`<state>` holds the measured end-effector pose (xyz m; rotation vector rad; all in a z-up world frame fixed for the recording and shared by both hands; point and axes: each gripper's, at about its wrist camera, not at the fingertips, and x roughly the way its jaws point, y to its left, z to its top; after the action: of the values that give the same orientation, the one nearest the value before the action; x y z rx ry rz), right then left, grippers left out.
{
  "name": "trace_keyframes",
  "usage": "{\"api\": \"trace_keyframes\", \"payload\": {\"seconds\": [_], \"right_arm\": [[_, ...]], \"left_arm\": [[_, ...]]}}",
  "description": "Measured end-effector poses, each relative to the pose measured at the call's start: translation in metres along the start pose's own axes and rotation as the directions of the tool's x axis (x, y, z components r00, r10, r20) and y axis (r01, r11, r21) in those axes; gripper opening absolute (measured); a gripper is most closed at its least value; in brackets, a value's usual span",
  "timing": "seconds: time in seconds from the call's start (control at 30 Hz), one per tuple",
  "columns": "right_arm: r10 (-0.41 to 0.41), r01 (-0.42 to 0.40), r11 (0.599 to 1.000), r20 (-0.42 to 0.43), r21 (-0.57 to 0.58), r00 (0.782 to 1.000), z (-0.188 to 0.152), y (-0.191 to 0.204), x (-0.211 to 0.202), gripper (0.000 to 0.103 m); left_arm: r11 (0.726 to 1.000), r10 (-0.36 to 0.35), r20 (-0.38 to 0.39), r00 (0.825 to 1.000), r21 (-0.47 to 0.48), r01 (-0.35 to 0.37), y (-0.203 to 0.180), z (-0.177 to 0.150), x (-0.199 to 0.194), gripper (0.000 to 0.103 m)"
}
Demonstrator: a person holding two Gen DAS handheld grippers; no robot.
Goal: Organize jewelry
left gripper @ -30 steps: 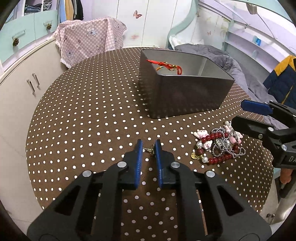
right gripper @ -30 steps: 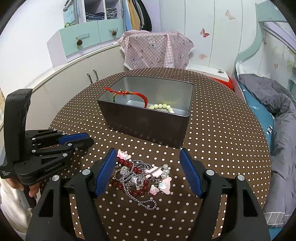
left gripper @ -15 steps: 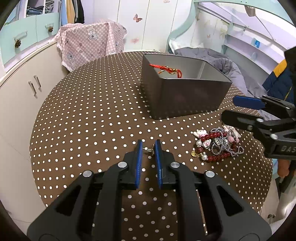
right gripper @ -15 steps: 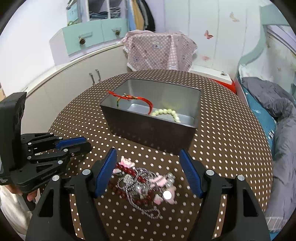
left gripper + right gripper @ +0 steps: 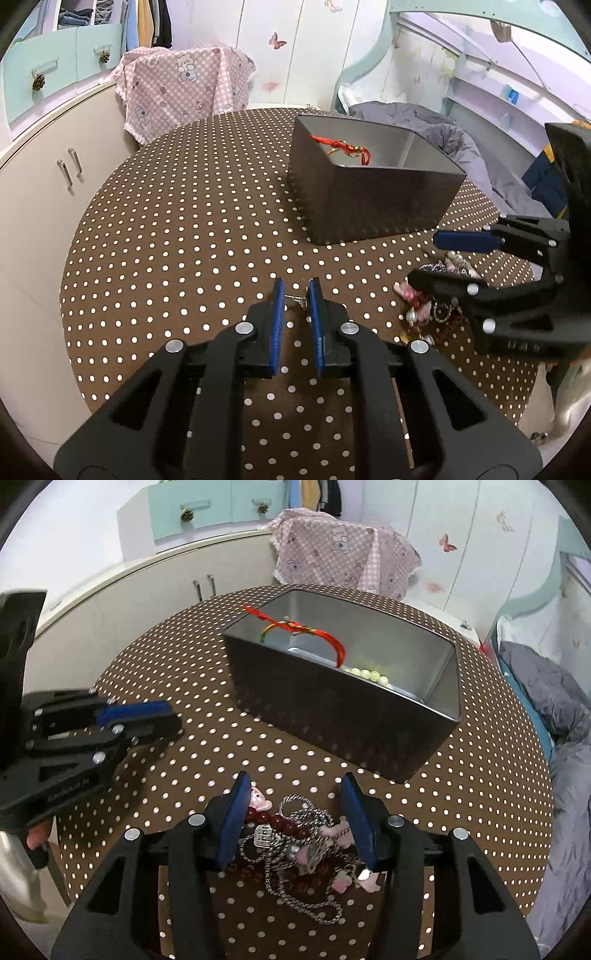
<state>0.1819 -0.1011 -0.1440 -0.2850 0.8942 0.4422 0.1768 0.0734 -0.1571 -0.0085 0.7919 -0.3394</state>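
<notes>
A tangled jewelry pile (image 5: 295,842) of dark red beads, silver chains and pink charms lies on the brown dotted tablecloth (image 5: 207,753). My right gripper (image 5: 294,779) straddles it, and its jaws are closing with the pile between them. The left wrist view shows this gripper (image 5: 428,258) covering part of the pile (image 5: 417,310). My left gripper (image 5: 296,286) is shut on a small metal earring (image 5: 301,297) just above the cloth. Behind stands a dark tin box (image 5: 332,716) holding a red cord bracelet (image 5: 295,627) and pale green beads (image 5: 369,674).
The round table's front edge runs just below both grippers. A white cabinet (image 5: 44,177) and a chair draped in pink checked cloth (image 5: 177,85) stand beyond the far left rim. Grey bedding (image 5: 424,122) lies behind the tin box (image 5: 369,206).
The right gripper came forward and down over the pile and its jaws drew closer together. The left gripper stayed put, still pinching the earring.
</notes>
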Motion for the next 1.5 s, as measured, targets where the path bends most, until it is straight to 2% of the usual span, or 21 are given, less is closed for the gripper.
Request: {"api": "trace_keyframes", "payload": {"seconds": [0.3,0.43,0.47,0.83,1.23,1.27,1.33,1.5], "right_arm": [[0.018,-0.018,0.995,0.002,-0.101,1.000,-0.003,0.021,-0.003,0.038],[0.063,-0.066,0.988,-0.021,-0.141,0.998,-0.006,0.029,0.001,0.025],[0.070,-0.074,0.987,-0.030,-0.142,0.997,-0.006,0.029,0.003,0.025],[0.106,-0.111,0.990,-0.053,-0.090,0.993,-0.010,0.025,0.009,0.022],[0.124,-0.124,0.992,0.012,-0.023,0.992,-0.002,0.009,-0.007,0.021],[0.125,-0.125,0.992,0.022,-0.017,0.992,0.000,0.007,-0.010,0.020],[0.128,-0.127,0.992,0.043,-0.004,0.991,0.002,0.002,-0.016,0.006],[0.117,-0.118,0.993,0.080,0.006,0.990,0.007,-0.008,-0.026,0.006]], "left_arm": [[1.000,0.006,-0.004,1.000,-0.009,-0.006,0.005,0.001,0.004,0.014],[1.000,0.010,-0.005,1.000,-0.018,-0.010,0.009,0.000,0.004,0.014],[1.000,0.015,-0.006,1.000,-0.018,-0.015,0.009,-0.001,0.003,0.014],[1.000,0.008,-0.001,1.000,-0.015,-0.009,0.009,-0.003,0.002,0.014],[1.000,-0.001,0.023,1.000,0.013,0.000,-0.002,0.005,-0.004,0.014],[1.000,-0.003,0.025,1.000,0.014,0.002,-0.004,0.006,-0.005,0.014],[1.000,-0.003,0.029,1.000,0.017,0.002,-0.006,0.009,-0.005,0.014],[0.999,-0.017,0.049,0.999,0.028,0.016,-0.010,0.018,-0.007,0.014]]}}
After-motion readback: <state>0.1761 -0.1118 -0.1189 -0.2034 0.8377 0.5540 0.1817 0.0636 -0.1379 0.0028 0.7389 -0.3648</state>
